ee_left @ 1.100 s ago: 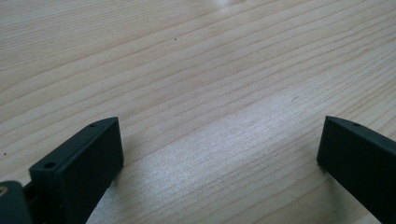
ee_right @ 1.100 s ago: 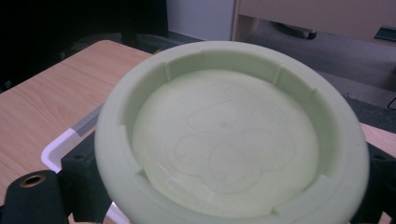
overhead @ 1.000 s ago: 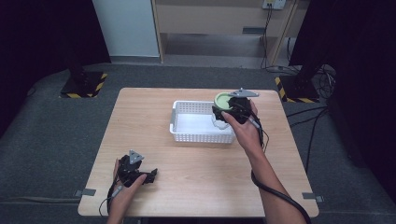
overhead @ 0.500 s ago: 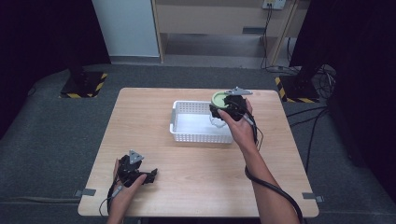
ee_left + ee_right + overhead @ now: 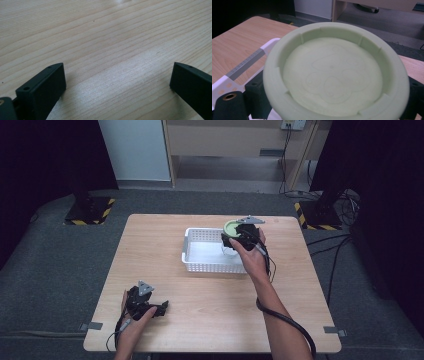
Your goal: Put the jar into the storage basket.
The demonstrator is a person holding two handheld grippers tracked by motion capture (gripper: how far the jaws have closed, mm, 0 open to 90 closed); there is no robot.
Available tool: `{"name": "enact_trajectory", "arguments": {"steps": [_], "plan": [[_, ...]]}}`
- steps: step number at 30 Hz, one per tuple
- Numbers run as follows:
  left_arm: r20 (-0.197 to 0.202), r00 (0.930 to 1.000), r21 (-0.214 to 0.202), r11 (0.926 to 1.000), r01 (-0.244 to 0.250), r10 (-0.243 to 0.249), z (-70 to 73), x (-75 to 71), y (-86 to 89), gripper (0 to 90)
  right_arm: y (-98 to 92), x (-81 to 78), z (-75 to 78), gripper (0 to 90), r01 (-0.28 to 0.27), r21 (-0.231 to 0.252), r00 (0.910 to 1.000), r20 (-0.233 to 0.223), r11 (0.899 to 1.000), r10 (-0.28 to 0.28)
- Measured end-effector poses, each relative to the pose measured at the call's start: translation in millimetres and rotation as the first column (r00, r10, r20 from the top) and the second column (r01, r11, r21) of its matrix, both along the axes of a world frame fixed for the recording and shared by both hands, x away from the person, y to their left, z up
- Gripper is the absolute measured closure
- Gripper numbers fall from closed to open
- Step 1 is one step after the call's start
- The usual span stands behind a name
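A pale green round lid [image 5: 231,226] with a raised rim hangs over the right end of a white plastic basket [image 5: 200,265]. My right gripper [image 5: 236,238] is shut on the lid. In the right gripper view the green lid [image 5: 332,72] lies face up, with a faint embossed pattern, between the black fingers [image 5: 255,96]. The basket's rim [image 5: 227,83] shows below it at the left. Whatever hangs under the lid is hidden. My left gripper [image 5: 159,309] rests open on the wooden table [image 5: 210,315] at the front left, nothing between its jaws [image 5: 117,85].
The basket stands mid-table toward the back. Beyond the table's far edge are a grey floor, a wooden cabinet [image 5: 235,140] and cables [image 5: 345,200] at the right. A cable trails from the right gripper along the person's forearm [image 5: 272,305].
The right gripper has shifted slightly left with the green lid, further over the basket's right end. The left gripper has not moved.
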State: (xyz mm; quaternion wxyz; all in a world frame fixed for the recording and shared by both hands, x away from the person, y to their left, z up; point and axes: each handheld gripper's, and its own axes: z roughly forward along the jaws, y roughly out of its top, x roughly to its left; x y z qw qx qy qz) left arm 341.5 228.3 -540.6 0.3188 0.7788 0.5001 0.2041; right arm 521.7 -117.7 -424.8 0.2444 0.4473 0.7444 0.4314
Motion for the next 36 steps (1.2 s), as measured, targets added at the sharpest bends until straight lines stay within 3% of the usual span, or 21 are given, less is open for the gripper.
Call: {"name": "enact_trajectory", "arguments": {"steps": [20,36], "plan": [[0.0,1.0,0.0,1.0,0.001,-0.001,0.0,0.0,0.0,0.0,8.5,1.3,-27.9,11.5,0.018,-0.001,0.9994,-0.029,1.0,-0.019],[0.0,1.0,0.0,1.0,0.001,-0.001,0.0,0.1,0.0,0.0,9.3,0.5,-37.5,11.5,0.021,0.014,0.9989,-0.042,1.0,-0.021]]}}
